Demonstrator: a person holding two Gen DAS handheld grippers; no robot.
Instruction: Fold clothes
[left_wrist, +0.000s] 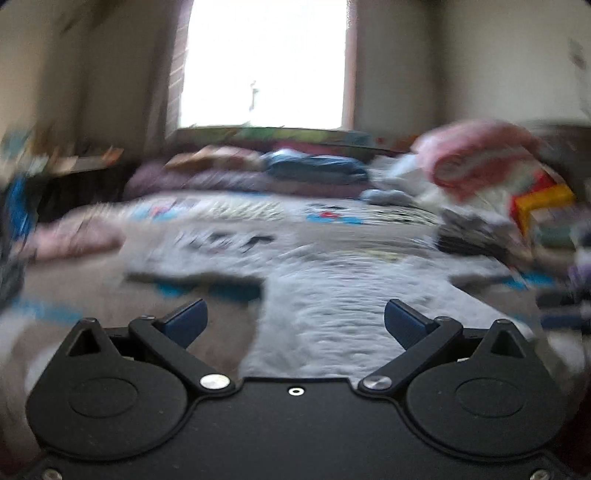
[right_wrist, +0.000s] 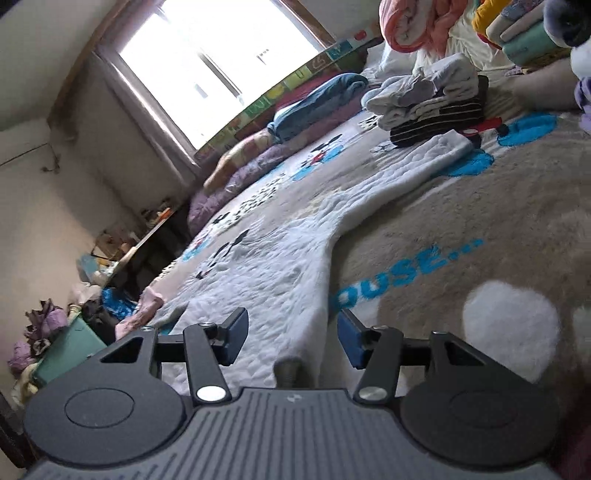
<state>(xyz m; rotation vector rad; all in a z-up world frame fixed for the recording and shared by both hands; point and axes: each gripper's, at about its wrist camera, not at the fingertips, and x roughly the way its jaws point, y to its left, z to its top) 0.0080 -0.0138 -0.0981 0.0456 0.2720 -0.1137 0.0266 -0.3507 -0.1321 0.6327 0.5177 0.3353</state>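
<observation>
A white quilted garment with black cartoon prints (right_wrist: 280, 236) lay spread flat on the beige plush blanket with blue lettering (right_wrist: 461, 229), not yet folded. Beyond it sat a stack of folded clothes, a black-and-white striped piece at the bottom (right_wrist: 439, 118) — so some of the work looked done and this piece was left. The right gripper (right_wrist: 291, 338) was held low over the garment's near edge, fingers spread and holding nothing. The left gripper (left_wrist: 295, 325) was splayed wide and empty; its view was badly blurred, but it seemed to hover above the same pale cloth (left_wrist: 332, 306).
</observation>
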